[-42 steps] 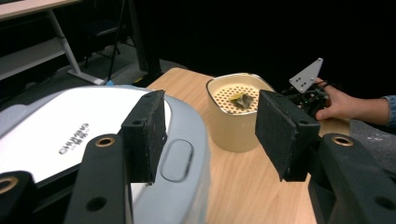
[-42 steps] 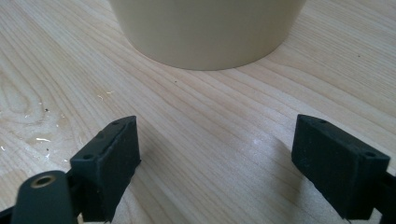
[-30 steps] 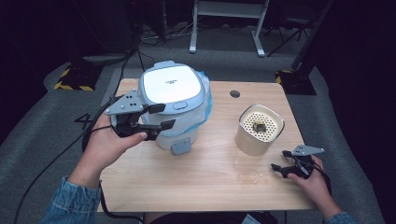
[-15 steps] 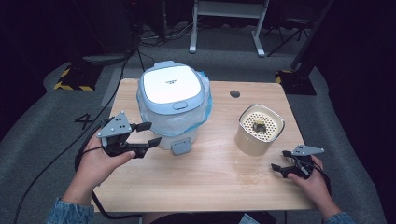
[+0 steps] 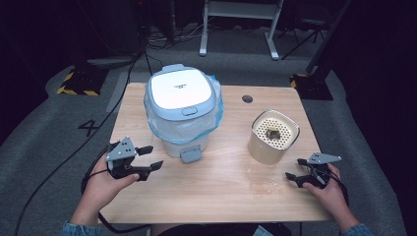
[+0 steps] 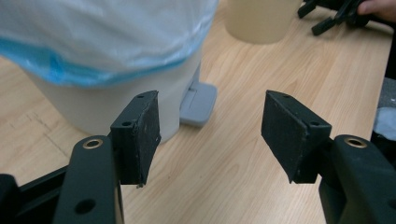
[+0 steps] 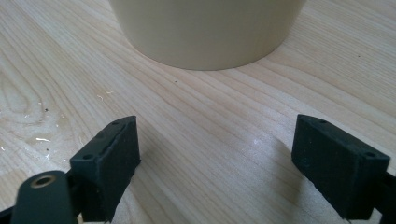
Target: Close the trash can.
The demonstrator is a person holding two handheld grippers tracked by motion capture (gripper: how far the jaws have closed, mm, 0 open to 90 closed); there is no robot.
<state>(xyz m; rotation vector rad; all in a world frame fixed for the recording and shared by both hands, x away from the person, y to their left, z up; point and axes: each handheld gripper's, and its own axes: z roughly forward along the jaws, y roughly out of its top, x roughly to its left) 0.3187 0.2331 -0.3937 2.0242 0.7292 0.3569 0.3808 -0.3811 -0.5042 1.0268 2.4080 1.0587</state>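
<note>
Standing closed: white pedal bin, blue liner bunched under lid; both jaws open.

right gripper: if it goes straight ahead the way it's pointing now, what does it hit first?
Most likely the beige cylindrical container. The right gripper is open and empty, with bare table between its jaws and the container's base dead ahead. How far off it is can't be judged.

The light wooden table shows a pale streaked grain. Toward its far left corner, the white step bin has a pale blue lid rim, a translucent liner edged in blue, and a grey pedal. Toward the right edge, the cream cylindrical container has a perforated top with a dark lump. Both black-jawed grippers carry grey plates.
</note>
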